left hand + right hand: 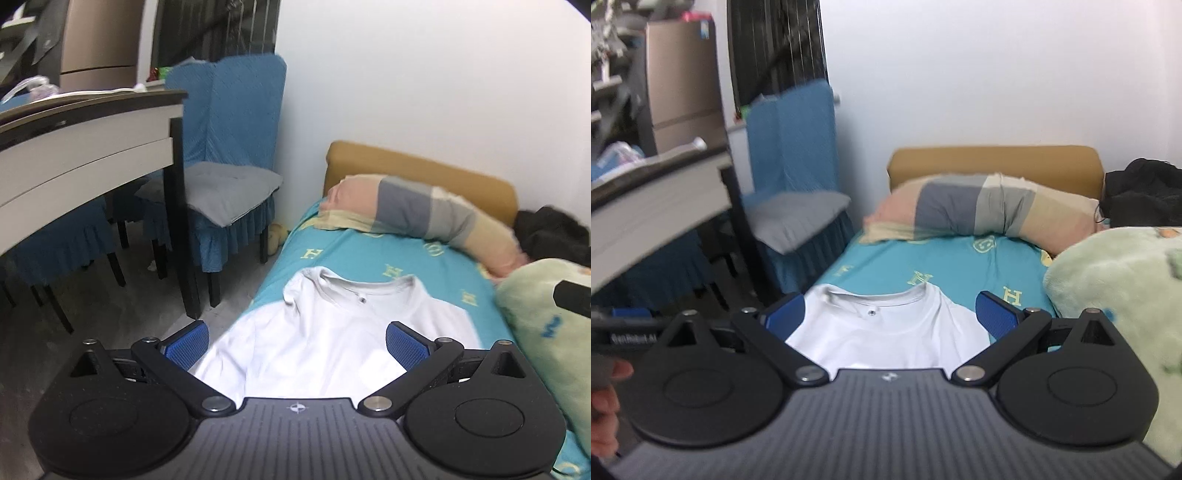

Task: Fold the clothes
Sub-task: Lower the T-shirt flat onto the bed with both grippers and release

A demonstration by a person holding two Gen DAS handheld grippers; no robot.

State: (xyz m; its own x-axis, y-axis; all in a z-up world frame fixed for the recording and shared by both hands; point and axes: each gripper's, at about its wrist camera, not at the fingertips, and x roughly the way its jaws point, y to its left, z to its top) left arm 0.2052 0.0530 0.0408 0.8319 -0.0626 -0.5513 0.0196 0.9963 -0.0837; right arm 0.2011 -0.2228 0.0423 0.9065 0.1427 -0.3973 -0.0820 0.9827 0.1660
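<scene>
A white T-shirt (325, 332) lies on the teal bed sheet (369, 254), collar toward the pillow, its left shoulder rumpled. It also shows in the right wrist view (886, 328). My left gripper (297, 343) is open and empty, held above the shirt's chest. My right gripper (890, 314) is open and empty, held above the shirt just below the collar. The left gripper's body (624, 334) shows at the left edge of the right wrist view. The shirt's lower part is hidden behind the grippers.
A striped pillow (417, 210) lies against the tan headboard (424, 166). A light green blanket (1119, 295) lies on the bed's right side, dark clothing (1145, 195) behind it. A table (92, 136) and blue-covered chairs (229, 147) stand left of the bed.
</scene>
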